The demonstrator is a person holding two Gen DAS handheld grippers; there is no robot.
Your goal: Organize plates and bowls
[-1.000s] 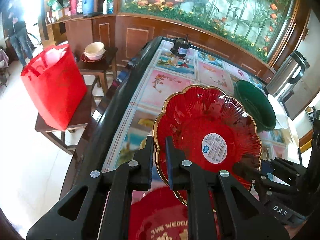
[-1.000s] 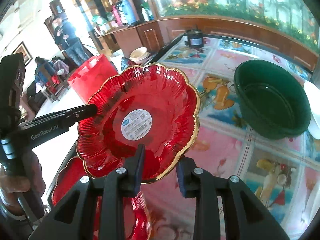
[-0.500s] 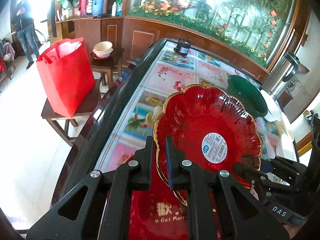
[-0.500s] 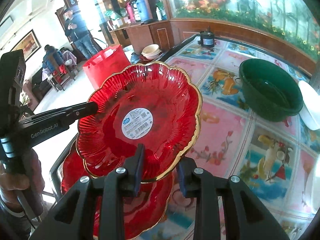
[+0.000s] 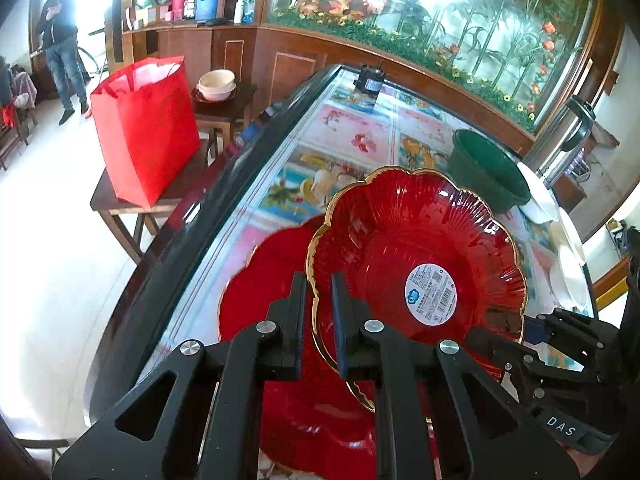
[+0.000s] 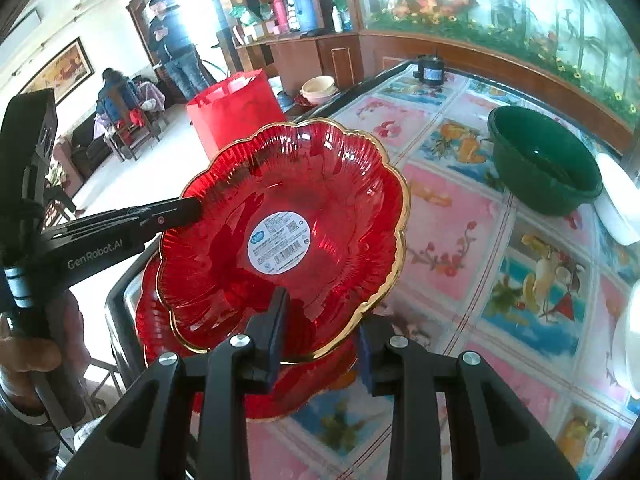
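A red scalloped glass plate (image 5: 400, 248) (image 6: 288, 176) with a gold rim and a white sticker hangs tilted above the table, held from two sides. My left gripper (image 5: 319, 320) (image 6: 195, 209) is shut on its left rim. At the near right edge my right gripper (image 6: 322, 340) (image 5: 494, 338) is shut on the rim, one pad inside the plate and one beneath it. Directly below lies a second red plate (image 5: 260, 288) (image 6: 280, 400) on the table's near end. A dark green bowl (image 5: 484, 168) (image 6: 544, 160) stands farther along, with white plates (image 5: 568, 248) (image 6: 616, 204) beside it.
The long table (image 5: 344, 132) (image 6: 444, 220) has a fruit-patterned top and a dark edge. A small black object (image 5: 370, 80) sits at its far end. A red bag (image 5: 144, 128) and cream bowls (image 5: 216, 84) rest on stools left of it. A person (image 5: 64, 40) stands far left.
Both grippers carried the red plate back toward the table's near end and slightly lower. The second red plate came into view under it, and the green bowl now lies farther off.
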